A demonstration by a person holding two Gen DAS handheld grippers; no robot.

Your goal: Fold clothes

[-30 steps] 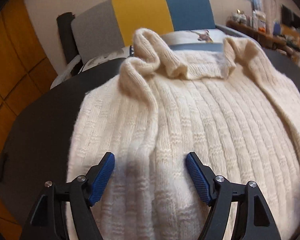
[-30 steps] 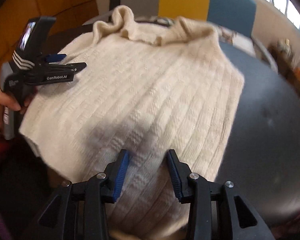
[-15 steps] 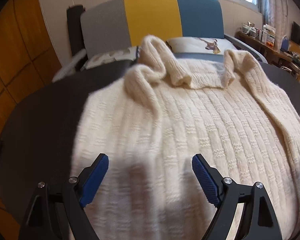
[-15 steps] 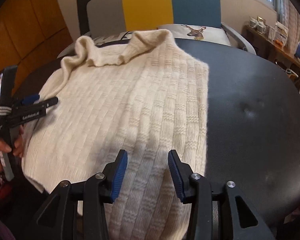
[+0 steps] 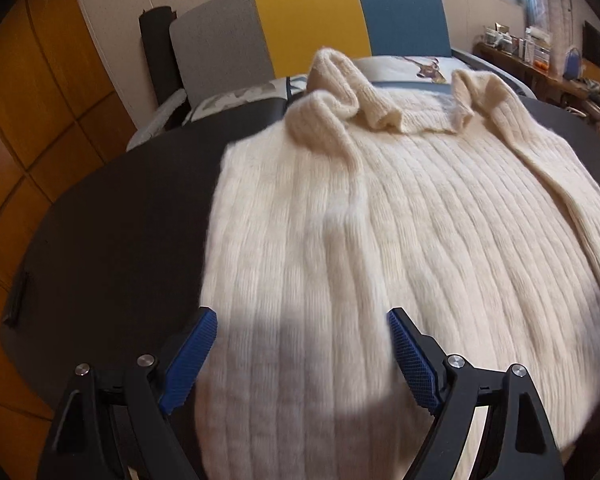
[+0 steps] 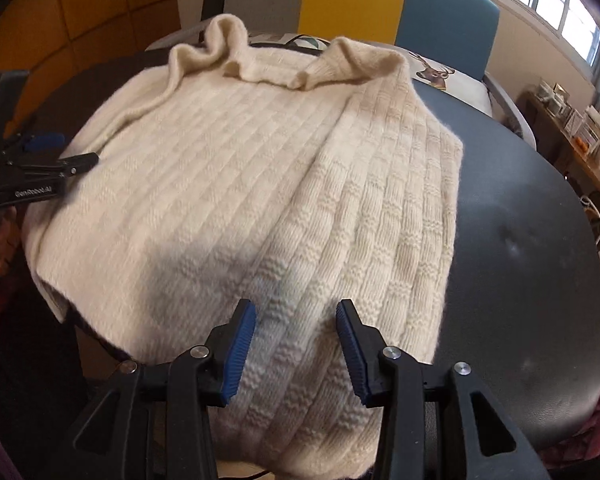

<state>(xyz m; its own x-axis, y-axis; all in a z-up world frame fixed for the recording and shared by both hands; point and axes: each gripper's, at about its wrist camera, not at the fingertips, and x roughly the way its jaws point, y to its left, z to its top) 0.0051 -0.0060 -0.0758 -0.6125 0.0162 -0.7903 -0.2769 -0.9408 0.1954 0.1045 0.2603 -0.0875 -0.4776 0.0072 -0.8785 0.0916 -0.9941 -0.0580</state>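
Lying spread on the dark worktop (image 6: 540,240), the cream knit sweater (image 6: 240,184) has both side portions turned in over the body: one lengthwise edge runs down the right half in the right wrist view, another along the far left near the collar (image 6: 268,64). The near hem hangs slightly off the worktop edge.

Orientation: the collar points away from the person, toward the multicoloured chair (image 5: 308,32); the hem is nearest. The long axis runs from hem to collar.

Tool state: the left tool (image 5: 302,354) is spread wide and grips nothing, hovering over the hem region. The right tool (image 6: 296,350) is about half open, also empty, above the hem. Whether either touches the knit probably cannot be settled, as motion blur softens the near fabric.

Step in hand: judged a pause between folds, with the sides narrowed and the length unfolded. A crosswise fold would require pinching both hem corners evenly and carrying them toward the collar.
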